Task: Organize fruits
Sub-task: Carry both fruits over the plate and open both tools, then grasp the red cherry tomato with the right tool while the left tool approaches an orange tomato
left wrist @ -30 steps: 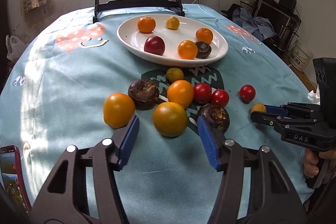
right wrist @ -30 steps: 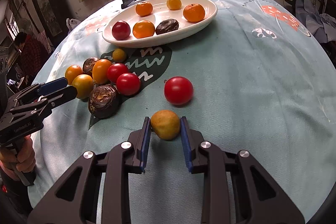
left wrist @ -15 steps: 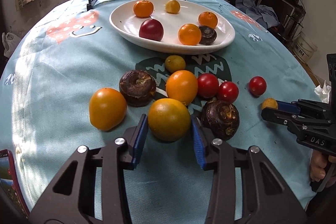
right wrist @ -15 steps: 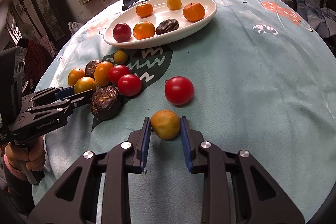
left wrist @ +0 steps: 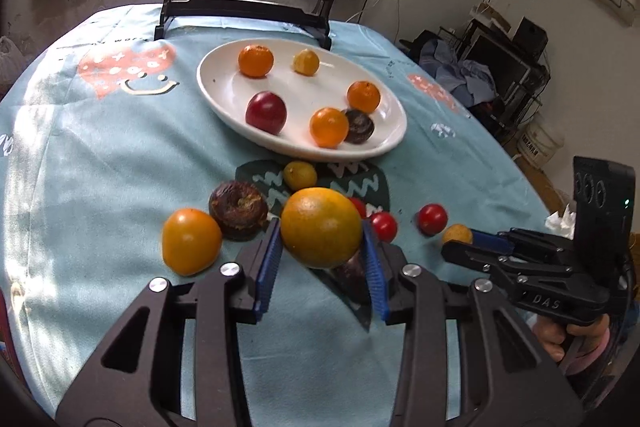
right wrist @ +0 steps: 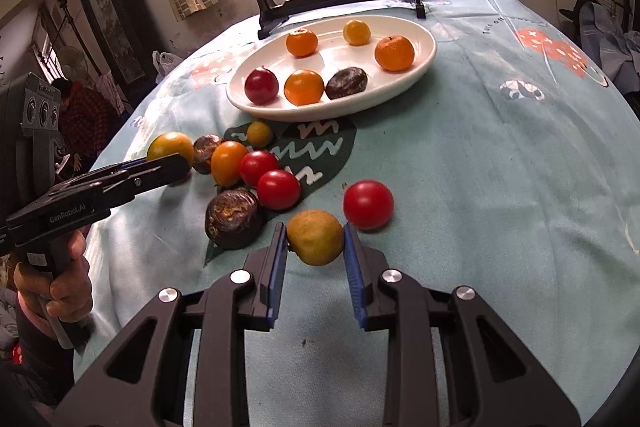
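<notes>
A large orange (left wrist: 321, 233), round with no long axis, was clamped in the left gripper (left wrist: 321, 259), its jaws just closed. A small yellow-brown fruit (right wrist: 315, 237) was clamped in the right gripper (right wrist: 315, 255).

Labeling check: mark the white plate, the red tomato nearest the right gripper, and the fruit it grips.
white plate (right wrist: 426, 57): right wrist view, bare right rim.
red tomato (right wrist: 368, 204): right wrist view, middle of its skin.
yellow fruit (right wrist: 315, 237): right wrist view, its front face.

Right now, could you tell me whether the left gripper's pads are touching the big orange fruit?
Touching. In the left wrist view both blue pads press against the sides of the big orange fruit, with no gap showing.
</notes>
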`<state>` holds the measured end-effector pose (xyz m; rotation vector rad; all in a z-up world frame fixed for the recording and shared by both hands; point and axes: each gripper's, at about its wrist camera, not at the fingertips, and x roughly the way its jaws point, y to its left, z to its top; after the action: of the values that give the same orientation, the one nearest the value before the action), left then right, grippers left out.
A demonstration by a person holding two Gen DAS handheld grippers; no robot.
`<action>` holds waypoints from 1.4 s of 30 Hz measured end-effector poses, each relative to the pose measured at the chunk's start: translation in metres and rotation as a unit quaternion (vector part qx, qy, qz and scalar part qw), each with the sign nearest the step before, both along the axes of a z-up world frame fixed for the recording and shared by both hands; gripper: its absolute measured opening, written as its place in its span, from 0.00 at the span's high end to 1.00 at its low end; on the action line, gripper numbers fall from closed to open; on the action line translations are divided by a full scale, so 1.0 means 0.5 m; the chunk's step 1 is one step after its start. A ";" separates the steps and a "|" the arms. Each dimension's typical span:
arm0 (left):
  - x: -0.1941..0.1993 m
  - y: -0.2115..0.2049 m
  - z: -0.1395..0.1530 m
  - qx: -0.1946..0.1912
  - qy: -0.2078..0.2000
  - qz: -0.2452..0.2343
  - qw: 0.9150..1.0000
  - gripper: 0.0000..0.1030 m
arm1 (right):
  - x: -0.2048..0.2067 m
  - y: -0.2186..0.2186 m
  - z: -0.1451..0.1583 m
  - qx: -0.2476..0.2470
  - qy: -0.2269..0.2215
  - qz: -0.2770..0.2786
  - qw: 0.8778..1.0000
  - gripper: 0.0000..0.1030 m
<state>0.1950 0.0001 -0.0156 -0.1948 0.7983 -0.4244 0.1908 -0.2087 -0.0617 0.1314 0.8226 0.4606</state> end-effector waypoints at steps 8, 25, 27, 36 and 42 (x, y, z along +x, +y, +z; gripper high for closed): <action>0.111 -0.061 0.065 0.012 -0.031 0.015 0.999 0.62 | 0.119 0.005 0.079 0.022 -0.066 -0.013 0.997 0.72; 0.191 -0.058 0.072 0.055 -0.054 0.067 0.995 0.25 | 0.236 0.000 0.066 0.016 -0.091 -0.032 0.995 0.51; 0.160 -0.038 0.081 0.061 -0.067 0.083 0.992 0.11 | 0.214 -0.010 0.075 0.021 -0.095 -0.032 0.995 0.50; 0.047 0.079 0.030 0.072 -0.044 0.151 0.985 0.04 | 0.106 -0.015 0.053 -0.008 -0.087 -0.019 0.996 0.44; 0.009 0.122 -0.016 0.076 -0.010 0.186 0.979 0.03 | 0.079 -0.002 0.014 -0.051 -0.063 -0.012 0.997 0.41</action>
<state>0.1995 0.0613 -0.0239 -0.1917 0.7504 -0.0112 0.2302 -0.2098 -0.0545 0.0181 0.7174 0.3987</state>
